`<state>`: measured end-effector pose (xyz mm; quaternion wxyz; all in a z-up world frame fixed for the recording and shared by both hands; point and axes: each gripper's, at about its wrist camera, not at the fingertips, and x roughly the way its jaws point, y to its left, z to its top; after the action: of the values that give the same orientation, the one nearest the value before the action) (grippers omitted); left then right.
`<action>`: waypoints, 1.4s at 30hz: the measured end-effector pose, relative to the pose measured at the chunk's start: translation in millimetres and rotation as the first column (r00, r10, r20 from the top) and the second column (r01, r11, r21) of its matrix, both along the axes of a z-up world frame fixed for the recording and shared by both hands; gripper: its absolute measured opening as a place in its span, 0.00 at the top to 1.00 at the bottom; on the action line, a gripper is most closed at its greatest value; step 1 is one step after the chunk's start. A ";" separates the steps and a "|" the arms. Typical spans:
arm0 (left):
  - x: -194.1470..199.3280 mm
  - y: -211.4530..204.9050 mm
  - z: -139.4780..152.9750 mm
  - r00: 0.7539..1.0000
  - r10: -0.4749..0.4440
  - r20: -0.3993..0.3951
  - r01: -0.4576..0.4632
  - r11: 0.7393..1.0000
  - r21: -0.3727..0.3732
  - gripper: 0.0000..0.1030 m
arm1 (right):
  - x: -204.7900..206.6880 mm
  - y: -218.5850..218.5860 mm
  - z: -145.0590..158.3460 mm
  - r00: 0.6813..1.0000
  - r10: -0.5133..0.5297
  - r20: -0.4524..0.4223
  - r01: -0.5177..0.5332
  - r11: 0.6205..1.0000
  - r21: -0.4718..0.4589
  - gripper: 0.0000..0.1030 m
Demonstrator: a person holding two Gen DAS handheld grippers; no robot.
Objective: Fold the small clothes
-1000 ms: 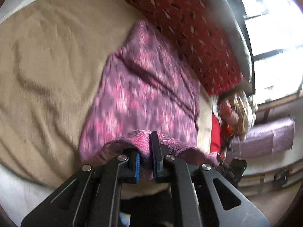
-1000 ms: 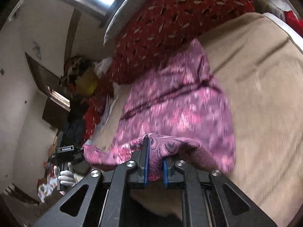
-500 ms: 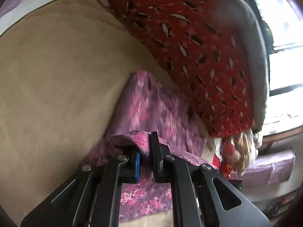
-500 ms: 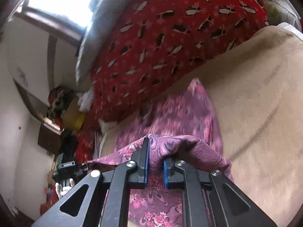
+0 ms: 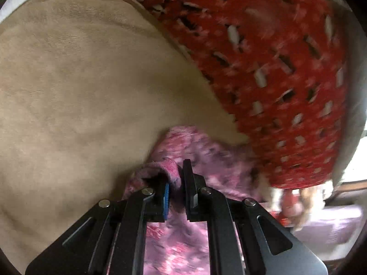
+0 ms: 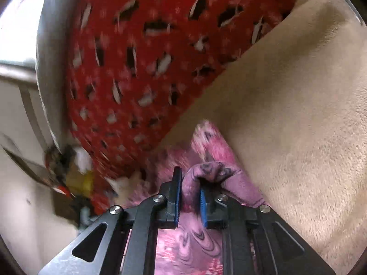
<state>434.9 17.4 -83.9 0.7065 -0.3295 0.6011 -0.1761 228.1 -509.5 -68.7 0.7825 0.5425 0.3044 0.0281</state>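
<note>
Nearest to me, L gripper (image 5: 176, 183) has its jaws pinched narrow on a bunched fold of the pink patterned garment (image 5: 201, 158); the cloth humps up over the blue pad and drops between the black fingers. R gripper (image 6: 190, 191) does the same on its side: jaws narrow, clamped on a rolled edge of the garment (image 6: 206, 142), blue pads pressing both sides of the fold. In both wrist views more of the fabric shows below and between the finger frames, so I see it hanging or lying under the grippers as well as ahead.

Just past the tips, the rest of the garment lies on the beige blanket (image 5: 87, 87), its far end tapering toward the red patterned cushion (image 5: 275, 73). In the R view the blanket (image 6: 298, 105) fills the right side and the cushion (image 6: 137, 57) the far left. Cushion is blurred in both. Far off, by the cushion's end, sits a blurry heap of stuff I can't ID.
</note>
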 end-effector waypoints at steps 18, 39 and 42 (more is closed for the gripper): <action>-48.1 15.5 -1.2 0.989 -0.146 0.024 0.143 0.984 0.107 0.49 | -39.7 -13.4 27.4 0.987 -0.094 -0.127 0.051 0.952 -0.303 0.42; -127.3 12.0 30.6 0.971 -0.176 0.164 0.128 0.955 0.267 0.87 | -81.3 13.1 12.4 0.991 -0.001 -0.135 -0.042 0.948 -0.317 0.53; -161.5 5.7 22.3 0.968 -0.197 0.155 0.142 0.941 0.307 0.74 | -102.9 32.9 -4.2 0.982 0.038 -0.184 -0.093 0.948 -0.305 0.54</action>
<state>273.4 23.1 -61.5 0.7819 -0.1503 0.5792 -0.1749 125.2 -476.6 -72.9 0.8271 0.4019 0.3907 -0.0423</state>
